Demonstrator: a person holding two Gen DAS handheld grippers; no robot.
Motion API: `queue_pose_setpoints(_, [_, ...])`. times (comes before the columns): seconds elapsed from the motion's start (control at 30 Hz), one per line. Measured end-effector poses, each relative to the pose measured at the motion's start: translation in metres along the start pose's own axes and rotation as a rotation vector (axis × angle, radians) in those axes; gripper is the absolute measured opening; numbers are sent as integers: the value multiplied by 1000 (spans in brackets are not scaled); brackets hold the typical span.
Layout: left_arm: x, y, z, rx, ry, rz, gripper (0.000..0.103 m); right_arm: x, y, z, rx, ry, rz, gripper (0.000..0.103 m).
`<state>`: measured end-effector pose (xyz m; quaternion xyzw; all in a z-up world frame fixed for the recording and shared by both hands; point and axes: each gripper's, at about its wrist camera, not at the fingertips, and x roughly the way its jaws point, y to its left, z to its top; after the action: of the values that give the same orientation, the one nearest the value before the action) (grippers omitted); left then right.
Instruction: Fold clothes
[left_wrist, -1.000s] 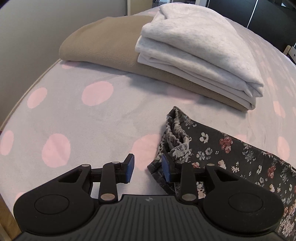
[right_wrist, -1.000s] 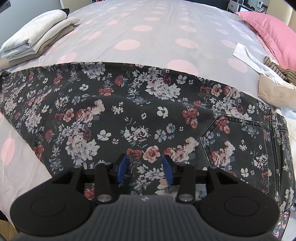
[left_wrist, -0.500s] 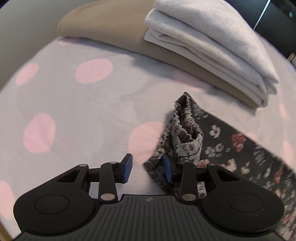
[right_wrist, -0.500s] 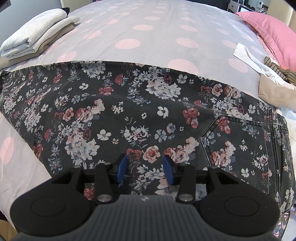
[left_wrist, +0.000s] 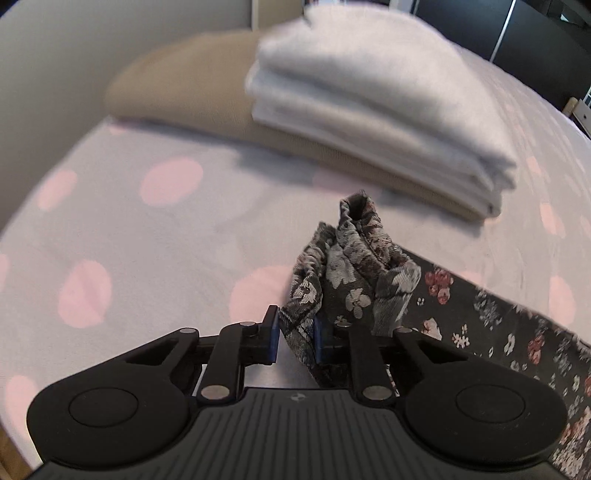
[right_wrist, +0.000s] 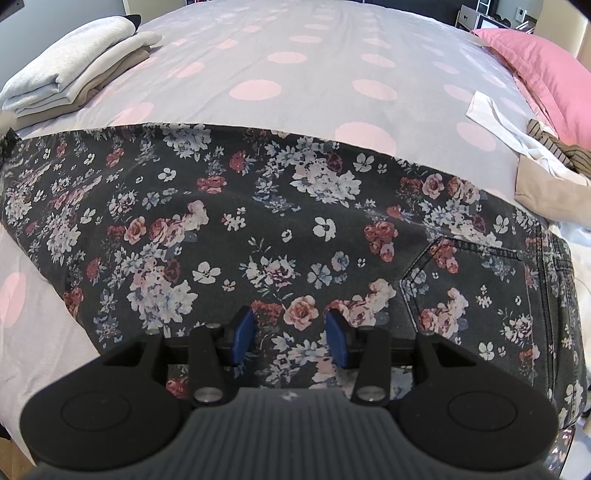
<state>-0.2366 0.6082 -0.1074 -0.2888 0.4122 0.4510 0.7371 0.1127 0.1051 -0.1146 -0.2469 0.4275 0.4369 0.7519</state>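
Observation:
Dark floral trousers (right_wrist: 280, 229) lie spread across the polka-dot bed, back pocket (right_wrist: 465, 280) at the right. In the left wrist view my left gripper (left_wrist: 294, 334) is shut on the trousers' leg hem (left_wrist: 354, 266), which is bunched and lifted off the sheet. My right gripper (right_wrist: 290, 338) is open, its blue pads resting low over the middle of the trousers, holding nothing.
A stack of folded grey and tan clothes (left_wrist: 369, 92) sits at the bed's corner, also in the right wrist view (right_wrist: 70, 70). A pink pillow (right_wrist: 543, 70) and loose unfolded clothes (right_wrist: 546, 173) lie at the right. The polka-dot sheet (right_wrist: 295, 59) stretches beyond.
My left gripper closed on the trouser hem and lifted it off the sheet. The right gripper stayed open and still.

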Motion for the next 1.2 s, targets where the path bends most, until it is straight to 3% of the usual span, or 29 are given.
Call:
queue_pose_setpoints(0.1, [-20, 7, 7, 14, -78, 110, 15, -4, -1, 2, -5, -13, -2, 49])
queue_pose_setpoints(0.17, [-17, 26, 8, -52, -43, 128, 15, -7, -2, 2, -2, -22, 3, 50])
queue_pose_setpoints(0.33, [10, 32, -4, -4, 33, 136, 15, -6, -5, 1, 2, -21, 8, 51])
queue_pose_setpoints(0.63, [12, 62, -6, -89, 19, 12, 24, -6, -10, -1, 5, -19, 5, 52])
queue_pose_setpoints(0.77, [3, 71, -5, -133, -3, -29, 37, -6, -9, -2, 0, -19, 6, 52])
queue_pose_setpoints(0.97, [-17, 83, 1, -232, -62, -84, 46, -9, -8, -2, -3, -30, 8, 53])
queue_pose_setpoints(1.2, [-11, 67, -3, -134, -20, -77, 54, -13, -10, -5, -3, -40, 7, 53])
